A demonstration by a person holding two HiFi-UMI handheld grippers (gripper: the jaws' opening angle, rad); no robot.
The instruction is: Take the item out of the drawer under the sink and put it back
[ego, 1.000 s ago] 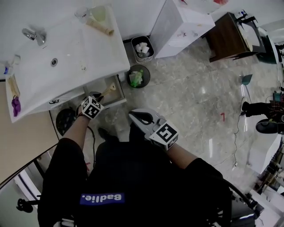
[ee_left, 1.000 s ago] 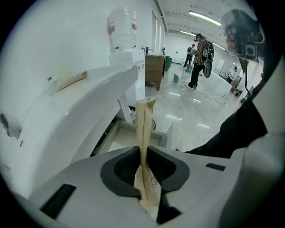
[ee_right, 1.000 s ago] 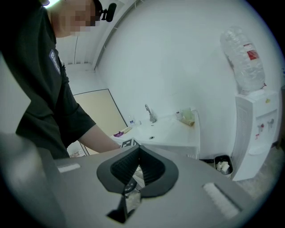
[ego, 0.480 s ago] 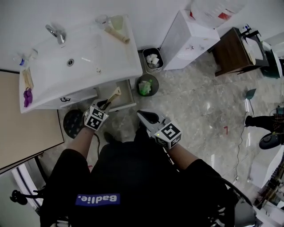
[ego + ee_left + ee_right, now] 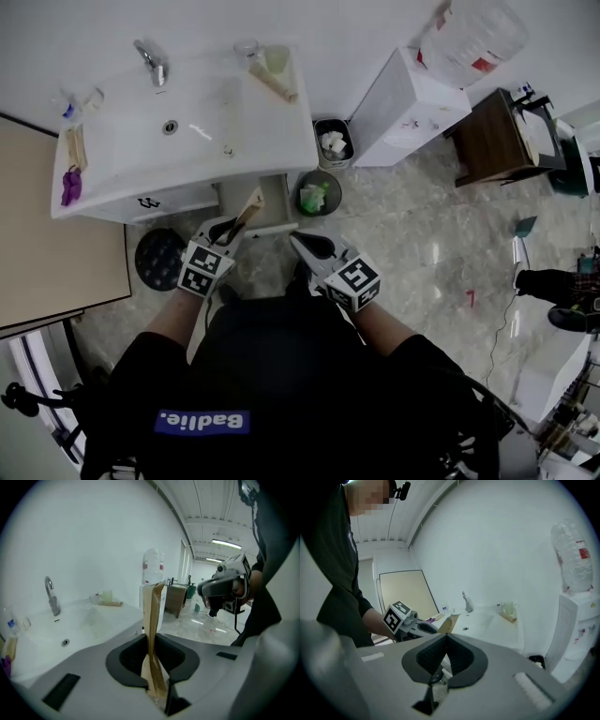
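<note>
Centre-left of the head view: left gripper (image 5: 228, 232) is clamped on a flat tan kraft-paper packet (image 5: 247, 208). It's pinched edge-on at the lower end. The rest stands free past the jaw tips, over the open drawer (image 5: 274, 223) below the sink (image 5: 234, 150). Left gripper view agrees: pads press both faces. Right gripper (image 5: 302, 240) sits just right of the drawer, jaws closed on each other, nothing between them.

Handling, my read:
- Light, thin, only semi-stiff. The long free end will likely wag or buckle if swung fast.
- Paper should give the pads decent friction, so low slip risk. It creases easily, so no extra squeeze.
- Not fragile, can't tell the contents.
- A hold nearer mid-length would steady it. The current end-grip suits feeding it into the drawer free end first.

Counts:
- grippers: 2
- packet in grip: 1
- similar tan piece (image 5: 274, 82) on the sink top beside a cup (image 5: 275, 58): 1, can't tell if same kind
- open drawers: 1
- faucet (image 5: 150, 62): 1
- bins: 2, a square bin (image 5: 332, 141) with white paper and a round bin (image 5: 319, 195) with green contents
</note>
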